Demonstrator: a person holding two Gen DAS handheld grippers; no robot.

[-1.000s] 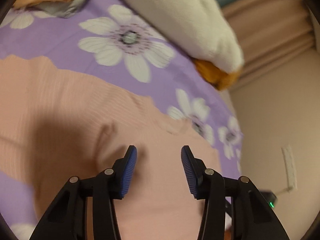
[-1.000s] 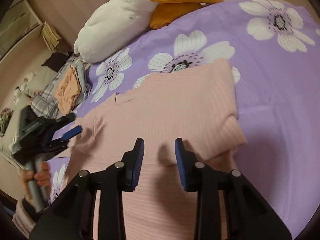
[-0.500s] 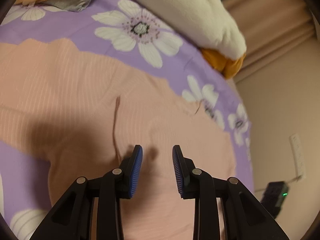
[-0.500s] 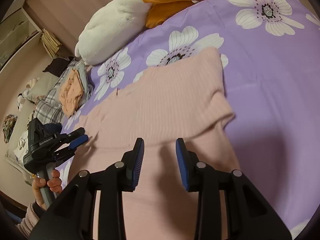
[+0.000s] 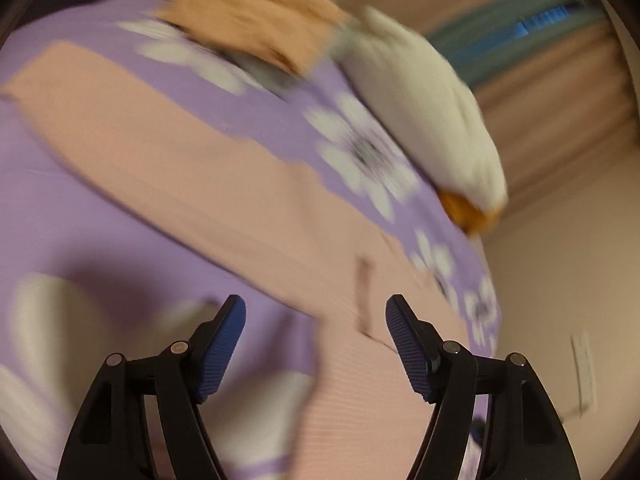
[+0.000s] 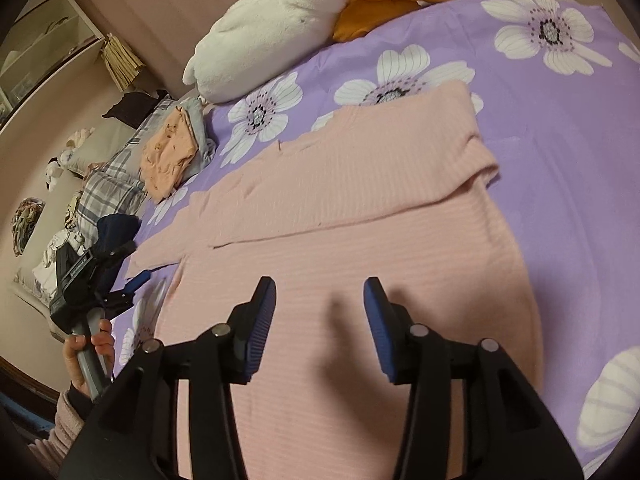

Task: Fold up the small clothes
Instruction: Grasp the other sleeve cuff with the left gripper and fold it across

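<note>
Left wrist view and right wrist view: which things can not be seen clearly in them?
- Left wrist view: motion blur smears the pink top and clothes pile.
- Right wrist view: the top's near hem is hidden behind the right gripper.
- Shelf contents: too small.

Bed (image 6: 560, 168): covered by a purple sheet printed with white flowers. Plush toy (image 6: 280, 28): white body, orange part at one end, lying along the far edge of the sheet; in the left wrist view it appears blurred (image 5: 432, 120). Plaid cloth (image 6: 112, 188): at the left end of the bed, near the plush toy. Dark cloth (image 6: 132, 108): beyond the plaid cloth. Curtain (image 5: 560, 92): beige, pleated, behind the bed. Wall socket (image 5: 584, 364): on the beige wall, lower right.
</note>
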